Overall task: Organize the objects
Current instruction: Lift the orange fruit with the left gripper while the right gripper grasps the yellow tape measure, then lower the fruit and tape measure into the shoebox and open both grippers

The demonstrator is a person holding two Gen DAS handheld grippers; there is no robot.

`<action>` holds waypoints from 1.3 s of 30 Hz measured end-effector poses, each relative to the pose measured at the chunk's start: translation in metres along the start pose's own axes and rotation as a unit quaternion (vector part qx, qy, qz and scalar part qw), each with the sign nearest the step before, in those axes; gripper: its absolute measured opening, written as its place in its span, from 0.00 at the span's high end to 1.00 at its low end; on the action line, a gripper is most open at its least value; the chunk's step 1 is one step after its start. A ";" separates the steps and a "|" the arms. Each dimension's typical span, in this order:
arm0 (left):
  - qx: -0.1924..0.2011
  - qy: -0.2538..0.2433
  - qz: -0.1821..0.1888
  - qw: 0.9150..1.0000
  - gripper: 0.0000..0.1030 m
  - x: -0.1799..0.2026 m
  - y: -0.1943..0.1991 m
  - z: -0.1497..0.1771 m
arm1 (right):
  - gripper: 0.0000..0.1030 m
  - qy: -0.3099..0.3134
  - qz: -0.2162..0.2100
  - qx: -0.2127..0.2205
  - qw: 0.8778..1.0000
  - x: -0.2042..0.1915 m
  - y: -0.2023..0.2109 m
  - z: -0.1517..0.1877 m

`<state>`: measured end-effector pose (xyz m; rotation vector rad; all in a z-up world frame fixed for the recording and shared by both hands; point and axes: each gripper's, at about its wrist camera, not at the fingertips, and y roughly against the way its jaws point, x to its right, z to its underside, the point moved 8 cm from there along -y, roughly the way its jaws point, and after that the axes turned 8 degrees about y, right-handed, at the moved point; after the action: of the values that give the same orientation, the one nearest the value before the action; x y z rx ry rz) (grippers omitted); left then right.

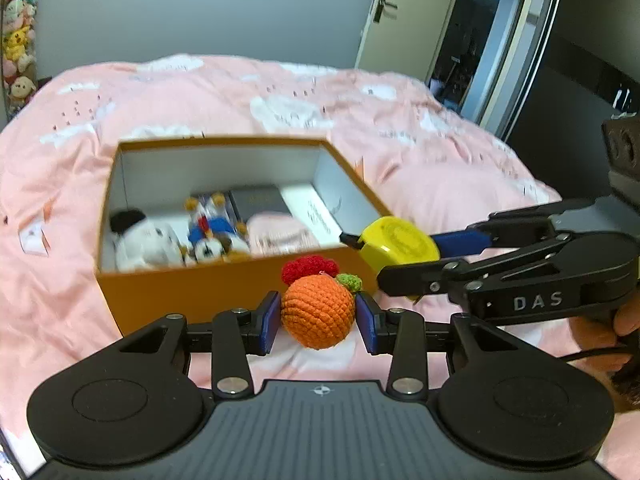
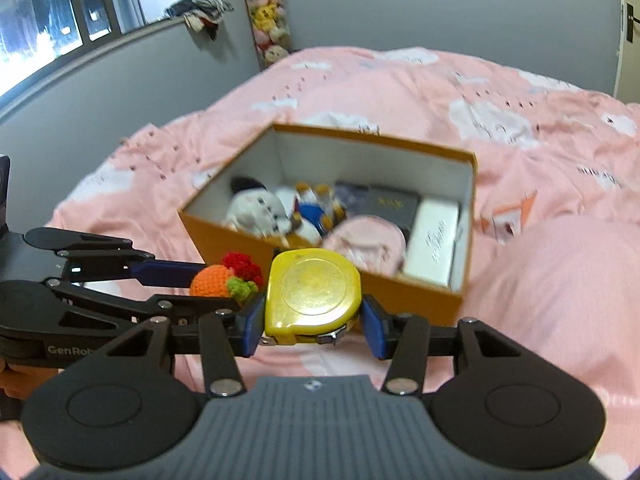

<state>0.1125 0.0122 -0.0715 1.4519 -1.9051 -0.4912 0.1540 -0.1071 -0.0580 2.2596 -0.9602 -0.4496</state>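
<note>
My left gripper (image 1: 318, 318) is shut on an orange crocheted fruit (image 1: 318, 314) with a red and green top, held just in front of the orange box's near wall (image 1: 192, 292). My right gripper (image 2: 314, 316) is shut on a yellow tape measure (image 2: 314, 292), held at the box's near edge (image 2: 400, 292). In the left wrist view the tape measure (image 1: 398, 246) hangs by the box's right front corner. The crocheted fruit also shows in the right wrist view (image 2: 212, 278). The open box holds plush toys (image 1: 208, 236), a dark case (image 1: 260, 202), a pink item (image 1: 276, 236) and a white box (image 1: 312, 212).
The box sits on a bed with a pink cloud-print duvet (image 1: 400, 128). A raised pink mound (image 2: 560, 280) lies right of the box. A hanging rack of plush toys (image 2: 268, 12), a window (image 2: 60, 12) and a door (image 1: 400, 12) line the grey walls.
</note>
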 end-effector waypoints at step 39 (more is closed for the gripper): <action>-0.183 -0.191 -0.138 0.955 0.55 -0.123 -0.180 -0.111 | 0.49 -0.121 -0.058 -0.056 0.989 0.085 -0.204 -0.103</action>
<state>0.3328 0.0854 -0.1481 1.4479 -1.7663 -1.2656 0.3708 -0.0175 -0.1231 2.2004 -0.8994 -0.8234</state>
